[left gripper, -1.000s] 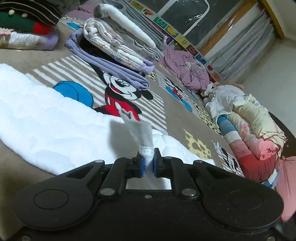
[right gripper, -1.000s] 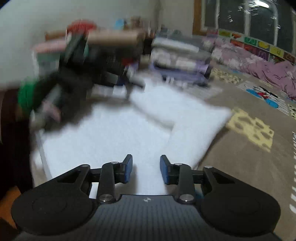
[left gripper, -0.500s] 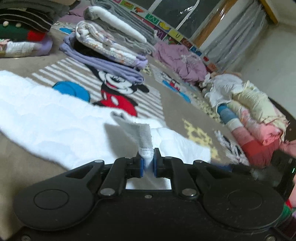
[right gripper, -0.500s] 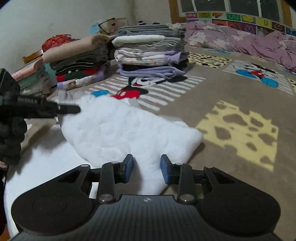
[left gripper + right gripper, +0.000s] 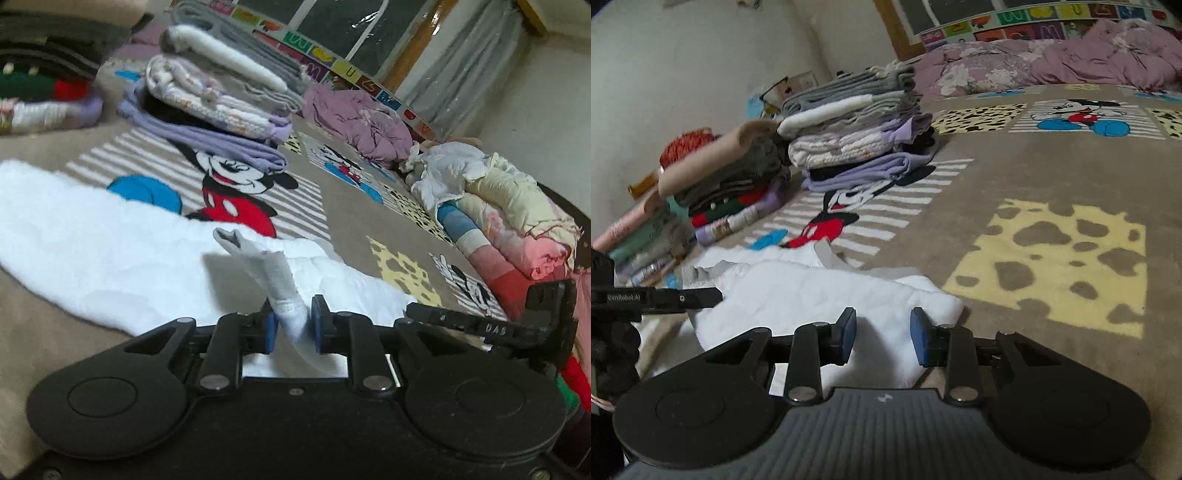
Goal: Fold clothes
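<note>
Fluffy quilted white garment point(image 5: 92, 236) flat on plush cartoon-print carpet point(image 5: 1052, 184), left tool point(image 5: 290, 326) w/ pads parted around its ribbed grey cuff point(image 5: 277, 273), right tool point(image 5: 882, 338) spread over garment edge, folded stacks point(image 5: 857, 129) behind.

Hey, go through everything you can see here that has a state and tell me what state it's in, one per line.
left gripper: open, white cloth lying loose between its pads
right gripper: open, holding nothing, just above the garment's edge
white garment: lying on the rug, partly folded over itself
folded clothes stack: folded, piled on the rug
purple bedding: crumpled, unfolded
</note>
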The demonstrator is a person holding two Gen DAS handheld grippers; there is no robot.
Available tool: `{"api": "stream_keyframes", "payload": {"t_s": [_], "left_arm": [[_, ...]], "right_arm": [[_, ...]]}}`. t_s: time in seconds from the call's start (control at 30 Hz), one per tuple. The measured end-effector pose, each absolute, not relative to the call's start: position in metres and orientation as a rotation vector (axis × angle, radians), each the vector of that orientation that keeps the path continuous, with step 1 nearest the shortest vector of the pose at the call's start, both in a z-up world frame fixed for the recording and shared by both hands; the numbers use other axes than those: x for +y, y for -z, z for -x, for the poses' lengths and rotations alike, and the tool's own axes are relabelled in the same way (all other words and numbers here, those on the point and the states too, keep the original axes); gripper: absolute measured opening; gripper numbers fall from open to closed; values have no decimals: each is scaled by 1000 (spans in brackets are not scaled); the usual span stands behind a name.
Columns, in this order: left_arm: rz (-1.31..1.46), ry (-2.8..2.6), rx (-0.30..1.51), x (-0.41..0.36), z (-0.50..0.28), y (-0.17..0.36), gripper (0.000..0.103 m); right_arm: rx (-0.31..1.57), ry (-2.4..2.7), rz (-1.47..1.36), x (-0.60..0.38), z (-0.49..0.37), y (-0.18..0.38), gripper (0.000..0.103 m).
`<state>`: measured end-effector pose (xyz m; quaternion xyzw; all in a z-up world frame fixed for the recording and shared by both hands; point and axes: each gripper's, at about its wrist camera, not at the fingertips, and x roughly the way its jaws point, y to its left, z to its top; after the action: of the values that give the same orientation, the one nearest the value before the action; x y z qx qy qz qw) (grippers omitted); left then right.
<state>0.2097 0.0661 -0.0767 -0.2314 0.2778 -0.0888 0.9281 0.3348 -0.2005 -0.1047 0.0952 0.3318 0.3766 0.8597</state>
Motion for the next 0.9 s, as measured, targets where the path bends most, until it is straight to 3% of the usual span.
{"api": "stream_keyframes", "payload": {"t_s": [0.3, 0.43, 0.6, 0.77, 0.9], "left_arm": [[-43, 511, 336, 0, -155, 44, 15], [-324, 656, 247, -40, -131, 41, 14], [-555, 769, 209, -67, -119, 64, 12], [-613, 828, 169, -66, -114, 65, 10], [-640, 864, 152, -65, -112, 65, 10]], "right_arm": [[765, -799, -472, -219, -344, 114, 36], [781, -836, -710, -236, -351, 127, 52], [782, -873, -965, -253, -355, 141, 56], [785, -831, -916, -254, -352, 136, 54], [774, -807, -817, -252, -345, 130, 37]]}}
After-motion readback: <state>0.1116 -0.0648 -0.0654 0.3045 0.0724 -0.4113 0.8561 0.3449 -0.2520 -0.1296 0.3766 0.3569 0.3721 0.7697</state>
